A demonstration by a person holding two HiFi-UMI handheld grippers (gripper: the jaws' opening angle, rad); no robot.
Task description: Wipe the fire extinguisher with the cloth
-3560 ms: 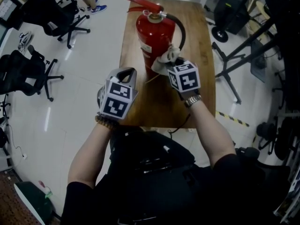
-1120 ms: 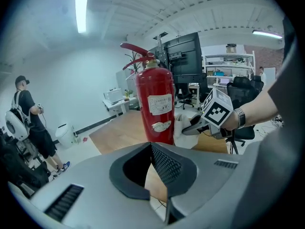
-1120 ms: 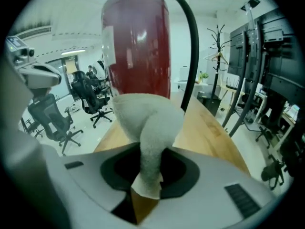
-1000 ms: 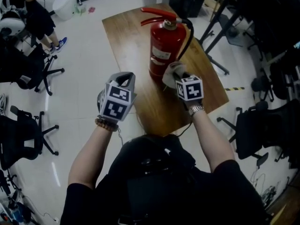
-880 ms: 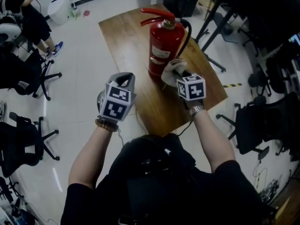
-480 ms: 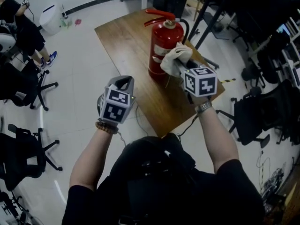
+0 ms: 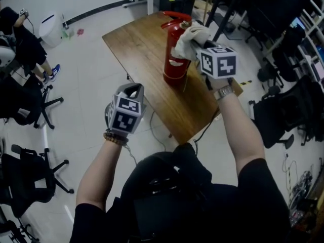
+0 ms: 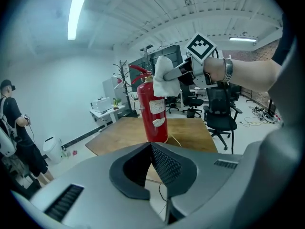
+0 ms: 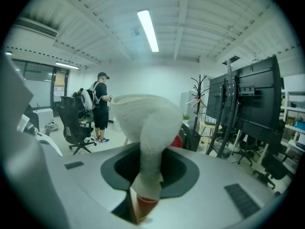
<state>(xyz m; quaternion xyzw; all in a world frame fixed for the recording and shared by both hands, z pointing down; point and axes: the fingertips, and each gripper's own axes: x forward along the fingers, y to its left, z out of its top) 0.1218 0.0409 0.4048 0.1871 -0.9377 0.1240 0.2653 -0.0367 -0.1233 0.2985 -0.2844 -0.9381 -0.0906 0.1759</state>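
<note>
Red fire extinguisher [image 7: 174,67] stands upright on the wooden table [image 7: 136,44] — white cloth [image 7: 188,36] up at its head, clamped in the right gripper [image 9: 143,194]. Left gripper [image 7: 132,89] hangs off beside the table — jaws together, nothing between them.

Red fire extinguisher [image 7: 174,72], white cloth [image 7: 191,36], brown wood-grain desk [image 7: 136,44]; the left hand-held gripper [image 7: 133,88] is grey with black-and-white square markers.

No legible text, white label [image 8: 156,107] on fire extinguisher [image 8: 153,128] too small to read
</note>
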